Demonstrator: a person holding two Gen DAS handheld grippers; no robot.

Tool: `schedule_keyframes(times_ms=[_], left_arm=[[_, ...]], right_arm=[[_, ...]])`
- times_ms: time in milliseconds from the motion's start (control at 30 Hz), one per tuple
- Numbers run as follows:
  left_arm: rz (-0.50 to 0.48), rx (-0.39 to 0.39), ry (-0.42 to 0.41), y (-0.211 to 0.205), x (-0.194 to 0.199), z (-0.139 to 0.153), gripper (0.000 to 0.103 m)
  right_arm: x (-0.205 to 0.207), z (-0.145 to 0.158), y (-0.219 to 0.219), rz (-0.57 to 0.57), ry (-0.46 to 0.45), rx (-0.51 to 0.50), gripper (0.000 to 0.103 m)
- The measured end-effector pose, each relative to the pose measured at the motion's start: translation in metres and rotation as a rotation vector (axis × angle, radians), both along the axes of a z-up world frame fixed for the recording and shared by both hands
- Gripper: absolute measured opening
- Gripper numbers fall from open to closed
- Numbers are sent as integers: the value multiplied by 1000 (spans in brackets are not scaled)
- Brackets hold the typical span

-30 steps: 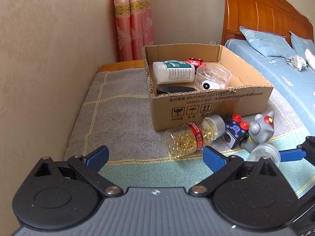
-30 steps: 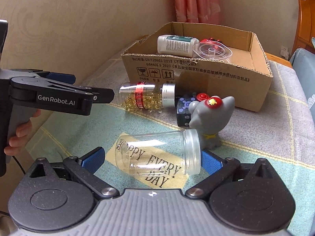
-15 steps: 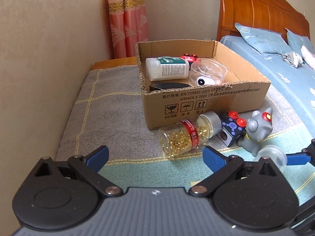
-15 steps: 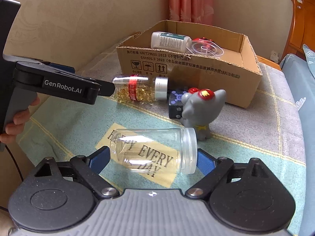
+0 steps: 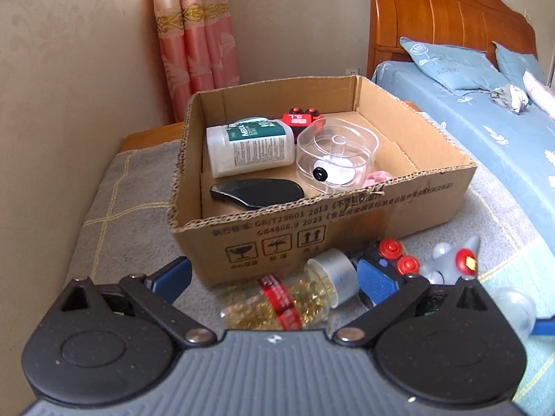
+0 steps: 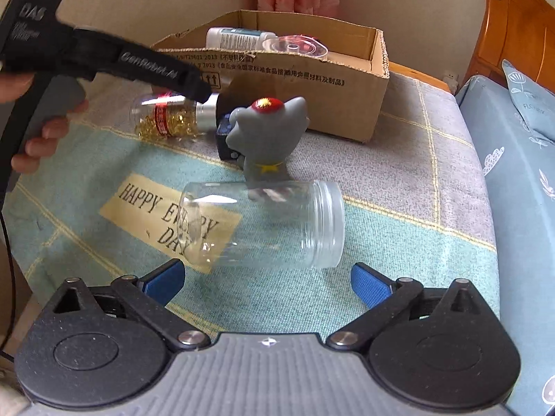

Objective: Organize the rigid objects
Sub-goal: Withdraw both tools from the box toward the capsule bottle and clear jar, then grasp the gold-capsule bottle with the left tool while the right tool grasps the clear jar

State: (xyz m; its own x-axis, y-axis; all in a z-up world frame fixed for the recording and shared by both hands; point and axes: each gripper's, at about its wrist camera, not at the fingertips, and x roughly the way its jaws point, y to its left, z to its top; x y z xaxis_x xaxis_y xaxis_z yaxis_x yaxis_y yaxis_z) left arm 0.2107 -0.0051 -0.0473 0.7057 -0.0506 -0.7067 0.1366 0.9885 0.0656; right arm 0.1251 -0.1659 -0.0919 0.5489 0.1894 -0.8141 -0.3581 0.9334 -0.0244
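Note:
A cardboard box point(image 5: 312, 218) holds a white bottle point(image 5: 249, 145), a clear round case point(image 5: 336, 152), a black piece point(image 5: 256, 192) and a red toy point(image 5: 300, 118). A capsule bottle point(image 5: 295, 298) with a silver cap lies on its side in front of the box, between the fingers of my open left gripper point(image 5: 274, 284), untouched. A dark cube with red buttons point(image 5: 388, 260) and a grey cat figure point(image 6: 267, 131) stand beside it. An empty clear jar point(image 6: 267, 222) lies just ahead of my open right gripper point(image 6: 267, 280).
The box stands on a grey and teal blanket point(image 6: 399, 180) with a "HAPPY EVERY DAY" patch point(image 6: 166, 215). A wall runs along the left. A bed with blue sheets point(image 5: 485, 131) and a wooden headboard lies to the right.
My left gripper has moved forward and down so its fingers now straddle the capsule bottle. My right gripper has drawn back slightly from the clear jar, which lies where it was.

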Motion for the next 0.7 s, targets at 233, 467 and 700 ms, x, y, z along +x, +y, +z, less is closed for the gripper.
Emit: schedule_keyframes(times_ms=[233,467,700], left_arm=[[-8,16,18,-6,4,-11,102],[-6,50,55,16,-17,-19,102],[21,41,89,41,-28,-31,102]], right_arm=[[-3,-5,-3,23,-30,19,103],[-7,-5,-6,44,-56,30,103],[-9,-5,-7,49,-72,36,103]])
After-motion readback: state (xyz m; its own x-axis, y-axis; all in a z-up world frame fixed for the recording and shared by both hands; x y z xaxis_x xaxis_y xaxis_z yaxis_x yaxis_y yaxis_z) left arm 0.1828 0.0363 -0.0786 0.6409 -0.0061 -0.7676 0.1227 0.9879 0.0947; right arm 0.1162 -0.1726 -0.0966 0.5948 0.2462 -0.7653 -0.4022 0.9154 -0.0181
